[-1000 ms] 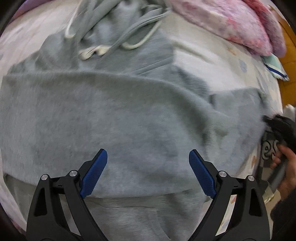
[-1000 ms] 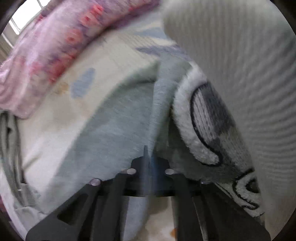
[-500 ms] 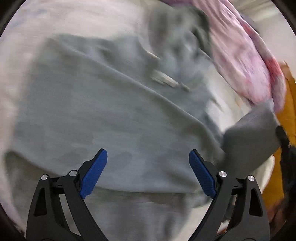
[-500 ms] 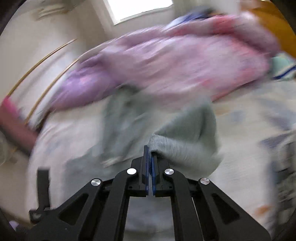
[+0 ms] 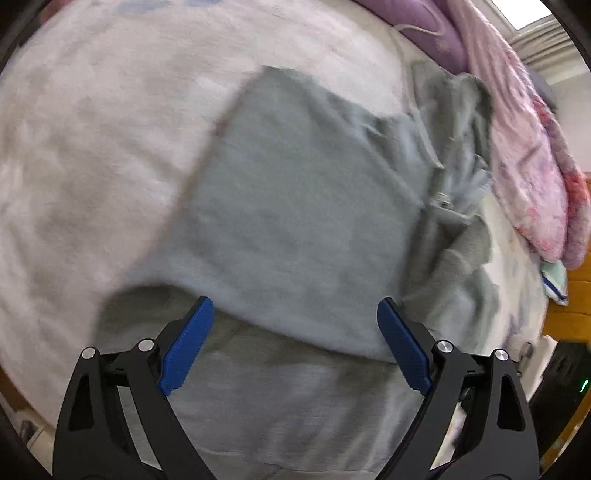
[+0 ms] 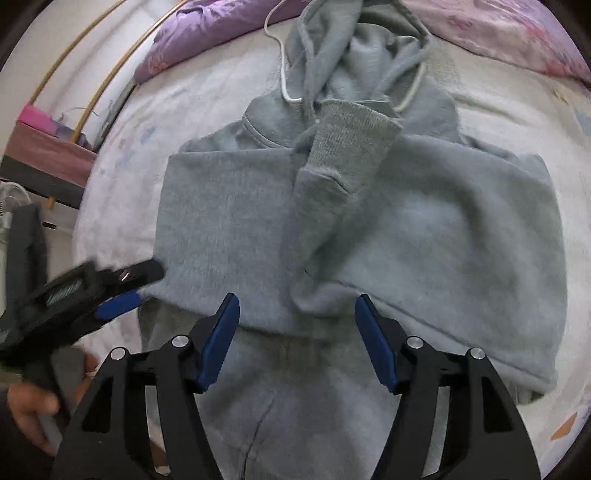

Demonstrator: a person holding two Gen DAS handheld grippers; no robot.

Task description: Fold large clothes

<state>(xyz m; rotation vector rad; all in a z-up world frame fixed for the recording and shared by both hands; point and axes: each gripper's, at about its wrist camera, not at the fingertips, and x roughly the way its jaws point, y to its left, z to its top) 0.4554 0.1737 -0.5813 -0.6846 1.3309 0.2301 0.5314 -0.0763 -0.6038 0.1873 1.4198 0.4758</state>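
A grey hoodie [image 6: 424,229] lies on the bed with both sleeves folded across its chest. The right sleeve's ribbed cuff [image 6: 354,144] rests on top near the neck, and the hood [image 6: 354,44] with white drawstrings lies at the far end. My right gripper [image 6: 297,325] is open and empty, just above the hoodie's lower body. My left gripper [image 5: 295,336] is open and empty over the left folded sleeve [image 5: 303,229]; it also shows in the right wrist view [image 6: 122,291] at the hoodie's left edge.
The hoodie lies on a white patterned bedsheet [image 6: 517,122]. A pink and purple quilt [image 5: 528,155] is bunched along the far side of the bed [image 6: 207,33]. A pink box [image 6: 40,122] and curved golden rails stand beyond the bed's left edge.
My right gripper carried the right sleeve across the chest, opened and let it go. My left gripper swung toward the hoodie's left side, staying open.
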